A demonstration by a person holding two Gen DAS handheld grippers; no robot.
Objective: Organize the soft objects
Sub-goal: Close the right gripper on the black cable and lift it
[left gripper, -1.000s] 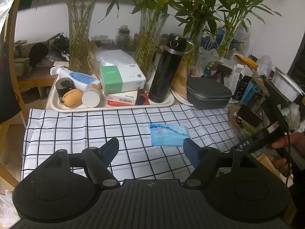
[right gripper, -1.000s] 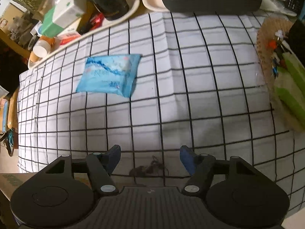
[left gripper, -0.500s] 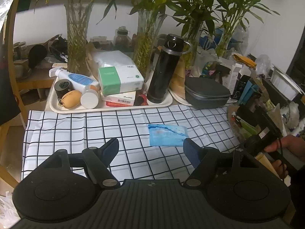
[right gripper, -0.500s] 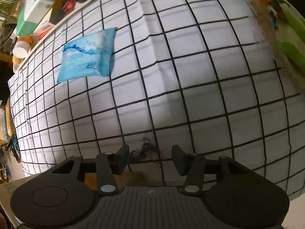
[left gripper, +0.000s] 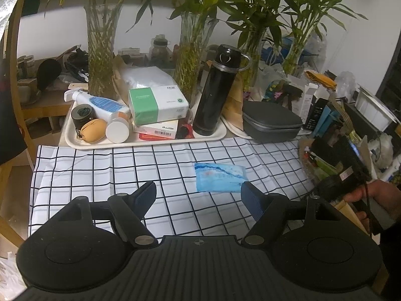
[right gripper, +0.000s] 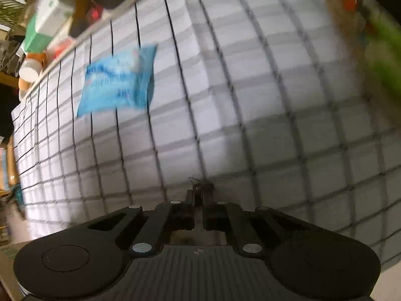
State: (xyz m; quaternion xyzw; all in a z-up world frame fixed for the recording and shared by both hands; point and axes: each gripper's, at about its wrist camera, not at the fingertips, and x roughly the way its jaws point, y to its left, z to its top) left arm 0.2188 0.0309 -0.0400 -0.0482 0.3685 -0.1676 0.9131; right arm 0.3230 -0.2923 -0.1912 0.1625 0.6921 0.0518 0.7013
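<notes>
Right wrist view blurred, right fingers [right gripper: 199, 198] clenched on dark thread tangle [right gripper: 201, 184], left fingers [left gripper: 199, 197] released

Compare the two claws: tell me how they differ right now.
The left claw stands wide open with nothing between its fingers; the right claw is shut, a small dark tangle at its tips. The left looks out toward the tray; the right tilts steeply down at the checked cloth. Both are black and both see the blue packet.
</notes>
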